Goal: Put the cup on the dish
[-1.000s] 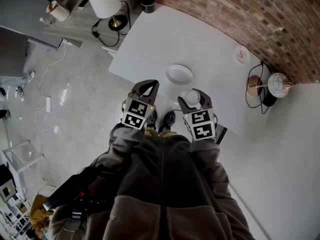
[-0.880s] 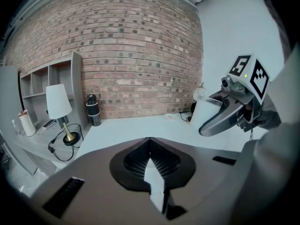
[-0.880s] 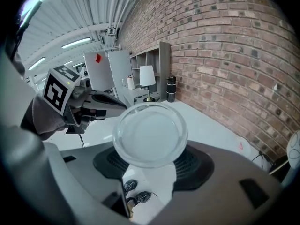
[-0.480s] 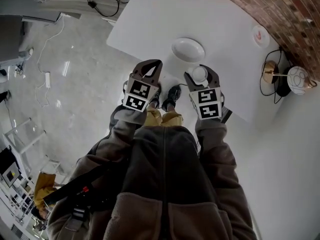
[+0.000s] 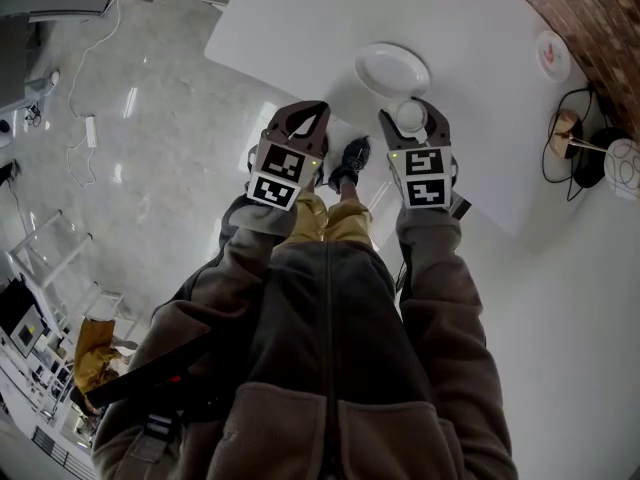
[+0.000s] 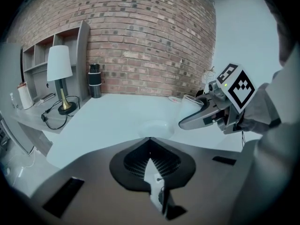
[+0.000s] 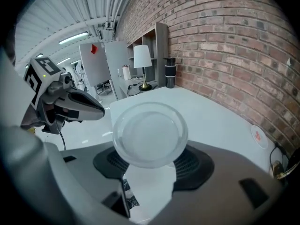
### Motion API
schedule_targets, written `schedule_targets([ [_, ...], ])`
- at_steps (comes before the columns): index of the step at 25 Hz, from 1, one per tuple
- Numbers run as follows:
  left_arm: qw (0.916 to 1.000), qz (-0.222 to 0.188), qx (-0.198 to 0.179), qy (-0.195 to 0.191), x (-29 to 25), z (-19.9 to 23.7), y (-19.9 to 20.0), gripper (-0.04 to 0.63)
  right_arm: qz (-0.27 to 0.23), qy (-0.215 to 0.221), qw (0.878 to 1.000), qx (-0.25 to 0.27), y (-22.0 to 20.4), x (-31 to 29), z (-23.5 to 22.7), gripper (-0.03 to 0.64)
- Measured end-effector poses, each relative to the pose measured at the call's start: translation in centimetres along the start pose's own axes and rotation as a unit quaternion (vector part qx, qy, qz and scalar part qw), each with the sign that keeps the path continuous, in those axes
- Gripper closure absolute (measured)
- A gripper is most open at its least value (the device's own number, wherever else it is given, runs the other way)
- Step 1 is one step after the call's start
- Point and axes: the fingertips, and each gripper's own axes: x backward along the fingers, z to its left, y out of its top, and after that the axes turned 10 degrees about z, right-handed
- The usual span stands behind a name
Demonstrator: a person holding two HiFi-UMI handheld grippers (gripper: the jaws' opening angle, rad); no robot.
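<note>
A white dish point(image 5: 393, 68) lies on the white table point(image 5: 300, 18) close to its near edge; it also shows in the left gripper view as the dish point(image 6: 152, 125). My right gripper point(image 5: 411, 108) is shut on a clear cup point(image 5: 411, 119), held upright just short of the dish on its near right side. In the right gripper view the cup point(image 7: 150, 134) fills the gap between the jaws of the right gripper point(image 7: 150, 149). My left gripper point(image 5: 305, 110) hovers left of the dish at the table's edge, jaws together and empty; the left gripper point(image 6: 150, 139) sees the cup point(image 6: 191, 106) at its right.
A small saucer point(image 5: 552, 55) lies near the brick wall. Beyond the table's right end stand a brass lamp point(image 5: 568, 128) and a globe lamp point(image 5: 625, 163). At the far left are a table lamp point(image 6: 58, 74) and a black bottle point(image 6: 95, 81). Cables lie on the floor point(image 5: 130, 118).
The person has stepped closer to the table; dish and table have slid up and right in the head view. Both grippers stay side by side, the cup still in the right one.
</note>
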Motion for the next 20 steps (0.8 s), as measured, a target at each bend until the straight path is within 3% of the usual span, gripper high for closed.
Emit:
schedule_targets([
  [20, 0.9992, 0.035, 0.018, -0.008, -2.9, 2.3, -3.2, 0.589, 0.026, -0.032, 0.999, -0.017, -0.2, -9.1, -3.9, 0.362],
])
